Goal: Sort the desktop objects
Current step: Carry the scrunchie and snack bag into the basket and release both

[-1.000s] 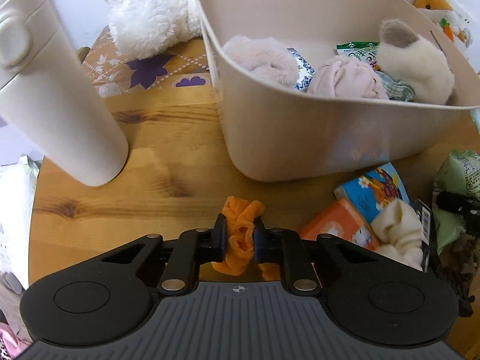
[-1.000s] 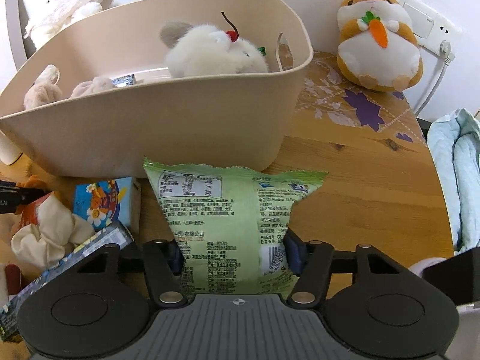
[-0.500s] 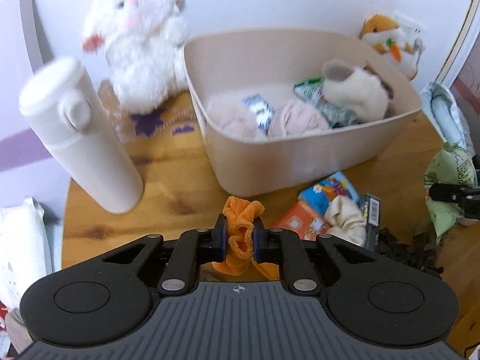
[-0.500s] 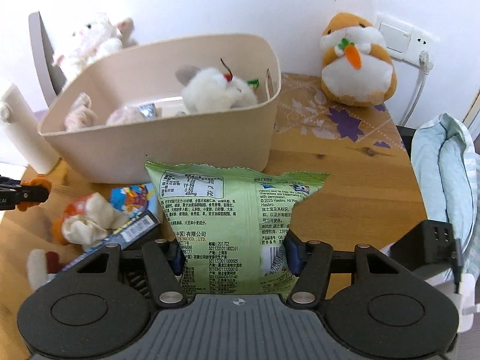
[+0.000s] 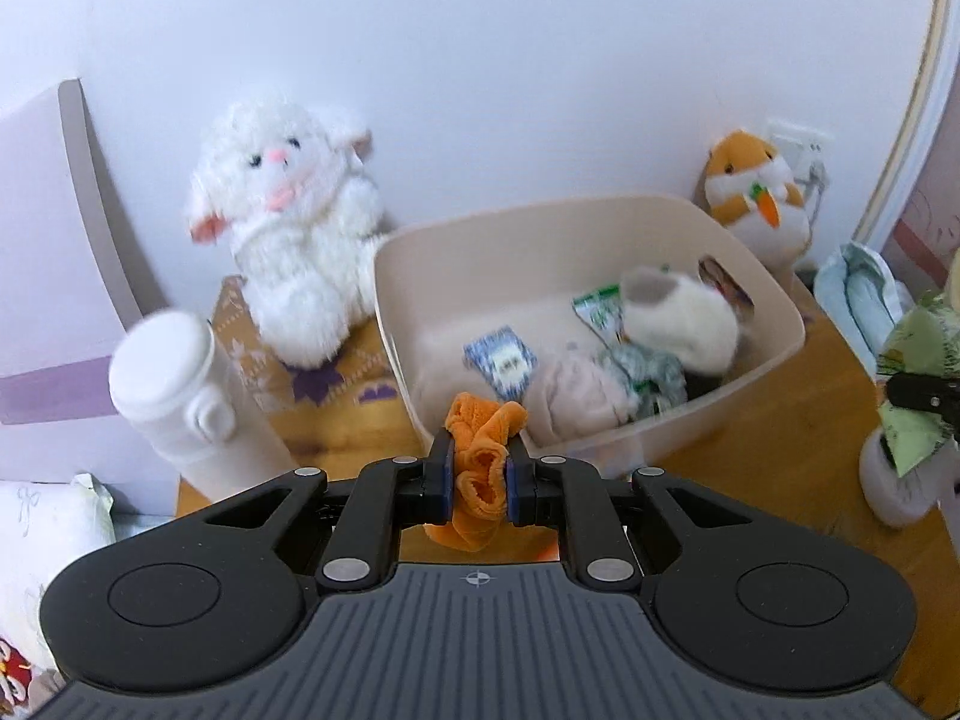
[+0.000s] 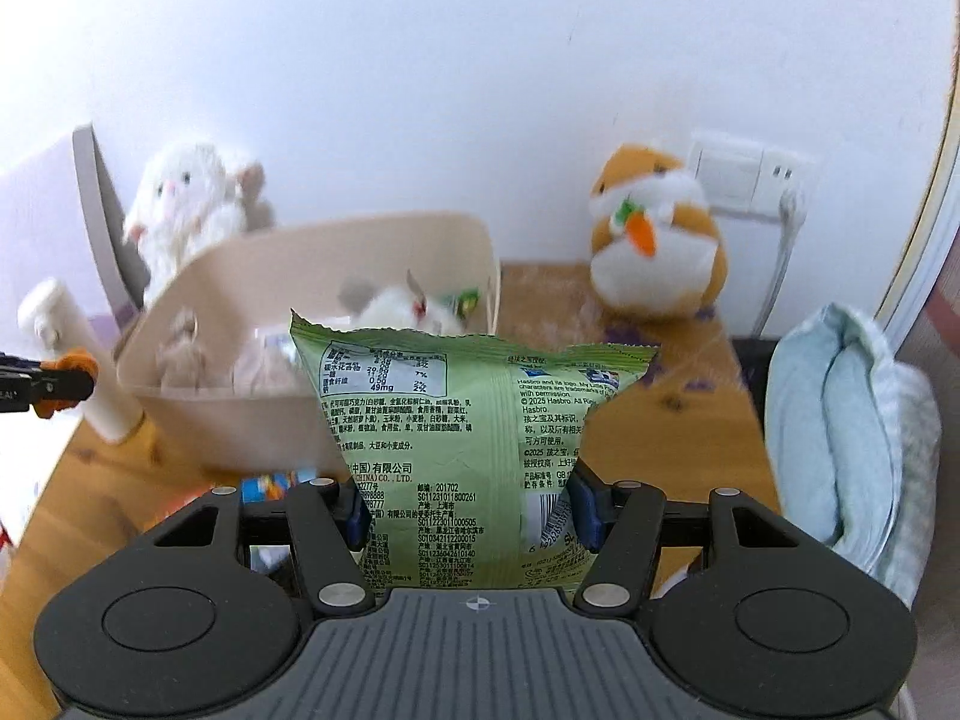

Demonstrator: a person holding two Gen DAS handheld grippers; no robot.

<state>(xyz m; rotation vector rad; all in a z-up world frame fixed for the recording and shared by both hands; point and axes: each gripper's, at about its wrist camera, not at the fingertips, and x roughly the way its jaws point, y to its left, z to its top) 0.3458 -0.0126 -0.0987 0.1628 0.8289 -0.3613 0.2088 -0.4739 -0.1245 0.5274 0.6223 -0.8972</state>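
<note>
1. Looking along the left gripper (image 5: 478, 476), its black fingers were clamped tight on a crumpled orange fabric scrunchie (image 5: 480, 461), which hung in the air just in front of the near wall of the beige plastic storage bin (image 5: 774, 294).
2. Inside that bin lay a white-and-grey plush toy (image 5: 684, 318), a pale pink fabric bundle (image 5: 576, 390), a blue-and-white patterned packet (image 5: 499, 360) and a small green-and-white sachet (image 5: 597, 309).
3. Left of the bin sat a fluffy white plush rabbit (image 5: 294, 222), and nearer the camera on that side stood a white cylindrical flask (image 5: 180, 396) on the wooden table (image 5: 780, 456).
4. Behind the bin's right corner sat an orange-and-white plush hamster holding a carrot (image 5: 756, 192); right of the bin the other gripper's tip carried the green bag (image 5: 918, 384).
5. Looking along the right gripper (image 6: 468, 510), its blue pads pressed on both sides of a light green printed snack bag (image 6: 450, 438), held upright above the table in front of the bin (image 6: 198, 414).
6. The hamster (image 6: 654, 246) sat right of the bin by a white wall socket (image 6: 744, 180), the rabbit (image 6: 186, 210) behind its left end.
7. Left of the bin, the scrunchie (image 6: 69, 366) showed in the other gripper's tip, beside the flask (image 6: 72, 354).
8. Far right of the bin lay a folded pale blue cloth (image 6: 852, 432).
</note>
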